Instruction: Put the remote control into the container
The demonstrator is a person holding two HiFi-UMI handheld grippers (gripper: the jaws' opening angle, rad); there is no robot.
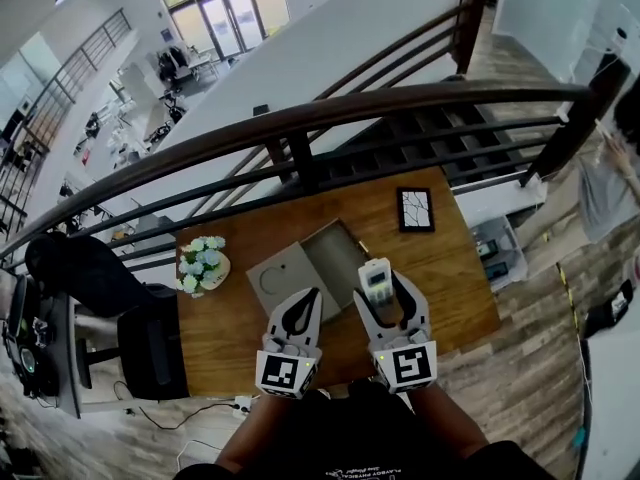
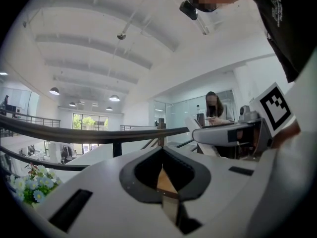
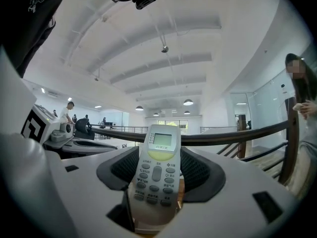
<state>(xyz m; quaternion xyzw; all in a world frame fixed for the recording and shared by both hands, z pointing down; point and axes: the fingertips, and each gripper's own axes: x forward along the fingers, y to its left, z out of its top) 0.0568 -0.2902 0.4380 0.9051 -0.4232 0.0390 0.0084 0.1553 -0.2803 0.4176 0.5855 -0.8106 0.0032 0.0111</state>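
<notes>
Your right gripper (image 3: pixel 157 163) has its jaws closed on the remote control (image 3: pixel 156 178). The dark pads press its two long edges. The right gripper view shows the button face and small screen turned toward the camera, and the top end reaching past the jaw tips. Your left gripper (image 2: pixel 163 155) is closed on nothing: its tips meet, and only a thin sliver of brown wood shows through the gap behind them.

Neither gripper view shows the container. They look out at the dark railing (image 3: pixel 233 133), the white ceiling and people beyond. The left gripper view also catches the flowers (image 2: pixel 30 183) at its lower left edge.

The head view alone shows the layout. The open container (image 1: pixel 338 258) sits on the wooden table (image 1: pixel 450 268) with its flap (image 1: pixel 283 278) folded out to the left. There the remote appears just beside the container's right edge, not inside it. The left gripper's tips lie over the flap. The flowers stand at the table's left edge, and a framed picture (image 1: pixel 415 209) lies near the far right corner.
</notes>
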